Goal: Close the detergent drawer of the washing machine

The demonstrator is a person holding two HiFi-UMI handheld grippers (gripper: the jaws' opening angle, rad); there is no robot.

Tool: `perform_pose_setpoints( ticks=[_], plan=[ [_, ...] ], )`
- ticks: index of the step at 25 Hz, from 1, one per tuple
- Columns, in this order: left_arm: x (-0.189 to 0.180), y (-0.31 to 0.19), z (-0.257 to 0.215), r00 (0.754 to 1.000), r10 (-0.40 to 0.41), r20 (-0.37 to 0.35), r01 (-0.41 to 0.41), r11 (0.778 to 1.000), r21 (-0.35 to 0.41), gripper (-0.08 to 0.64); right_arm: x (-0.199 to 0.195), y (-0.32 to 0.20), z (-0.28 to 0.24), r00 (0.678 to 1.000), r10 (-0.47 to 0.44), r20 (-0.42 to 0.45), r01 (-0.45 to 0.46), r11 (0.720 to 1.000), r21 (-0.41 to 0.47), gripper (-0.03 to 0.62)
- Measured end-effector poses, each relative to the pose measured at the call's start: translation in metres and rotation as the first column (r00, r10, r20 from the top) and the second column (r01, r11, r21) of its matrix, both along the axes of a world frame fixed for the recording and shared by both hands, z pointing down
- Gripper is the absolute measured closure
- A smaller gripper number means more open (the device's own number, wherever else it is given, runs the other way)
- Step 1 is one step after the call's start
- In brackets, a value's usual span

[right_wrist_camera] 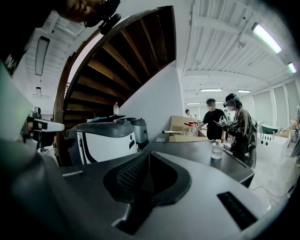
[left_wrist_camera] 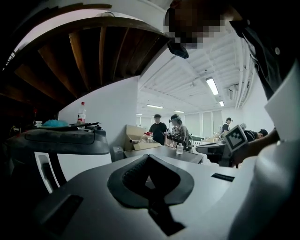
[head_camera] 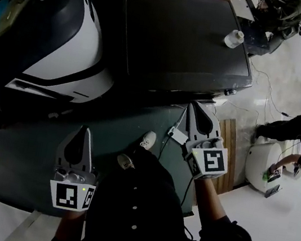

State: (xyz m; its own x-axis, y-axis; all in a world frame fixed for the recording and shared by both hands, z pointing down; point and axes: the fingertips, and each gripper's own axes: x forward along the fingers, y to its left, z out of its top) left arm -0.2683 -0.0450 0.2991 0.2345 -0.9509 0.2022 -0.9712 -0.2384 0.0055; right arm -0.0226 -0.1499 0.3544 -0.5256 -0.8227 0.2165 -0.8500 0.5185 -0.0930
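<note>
Looks either not begun or already done: holding left gripper (head_camera: 84,133) and right gripper (head_camera: 196,108), jaws together and empty, below washing machine (head_camera: 182,33) at upper centre. Cannot make out detergent drawer; next, locating its front, pushing flush.

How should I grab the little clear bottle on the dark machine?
Probably by its body, below the cap. The bottle stands upright and alone near the right edge of the machine top, so come in level from the side with the right hand-held gripper, which is nearer. Its jaws are shut now, so open them first.
</note>
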Motion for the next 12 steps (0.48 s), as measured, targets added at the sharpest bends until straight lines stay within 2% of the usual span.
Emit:
perform_pose_setpoints(
  ticks=[5,8,12],
  plan=[
    [-0.001,0.002,-0.014,1.0,0.014,-0.009,-0.014,1.0,0.026,0.552,0.006,0.012,-0.04,1.0,0.0,0.016,-0.001,0.998,0.064,0.555],
    [-0.007,0.002,-0.025,1.0,0.0,-0.01,0.001,0.999,0.05,0.552,0.008,0.018,-0.057,1.0,0.014,0.012,-0.015,0.997,0.082,0.555],
    [-0.015,0.005,-0.039,1.0,-0.025,-0.014,0.026,0.996,0.088,0.552,0.004,0.025,-0.086,1.0,0.029,-0.002,-0.028,0.987,0.159,0.555]
  ],
)
